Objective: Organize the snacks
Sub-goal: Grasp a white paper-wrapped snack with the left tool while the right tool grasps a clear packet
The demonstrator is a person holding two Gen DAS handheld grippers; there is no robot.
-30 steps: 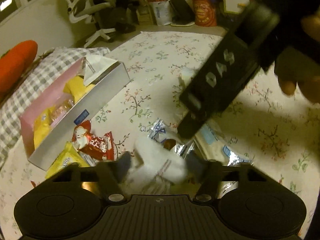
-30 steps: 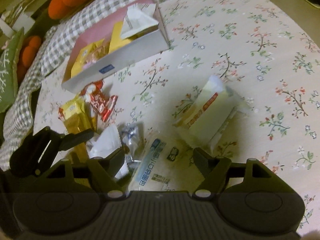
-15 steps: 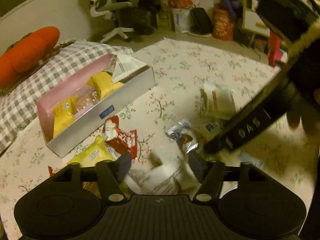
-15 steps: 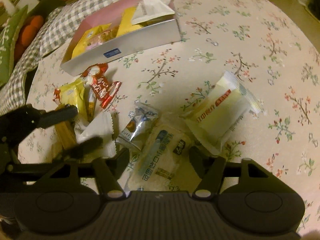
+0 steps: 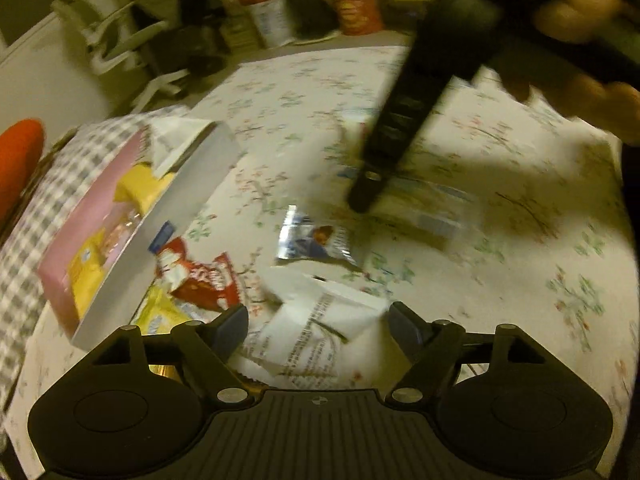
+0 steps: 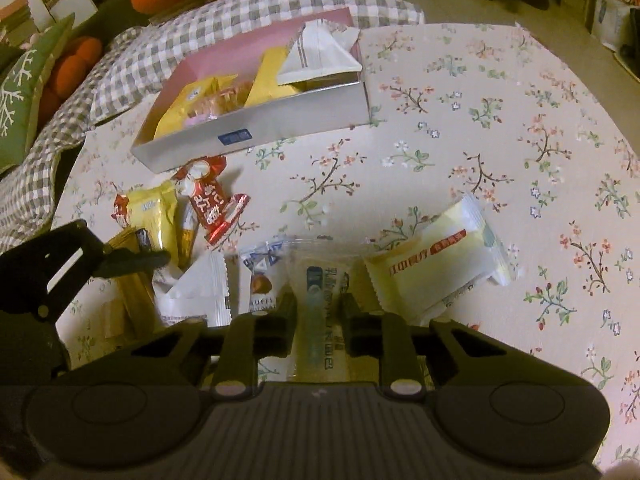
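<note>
1. Right gripper [image 6: 318, 312]: a second earlier its jaws stood wide over the clear bread packet [image 6: 320, 300]; they had just been closing and were now clenched on that packet, which stuck out ahead between the fingers.
2. Left gripper [image 5: 318, 322]: earlier pinched on the white packet [image 5: 316, 320]; jaws had just been opening, now released. Packet lay between the spread fingers, pads not pressing it.
3. Snack box [image 6: 280, 120], pink inside with a silver wall, sat ahead and left of both grippers, already holding yellow packets and a white one; same spot as before.
4. Loose pile left of the right gripper: red packet [image 6: 208, 200], yellow packet [image 6: 154, 212], silver muffin packet [image 6: 260, 276].
5. Pale yellow packet [image 6: 436, 268] lay just right of the held one, touching it.
6. Right gripper's arm crossed the left wrist view, blurred, covering part of the floral cloth [image 6: 500, 120].
</note>
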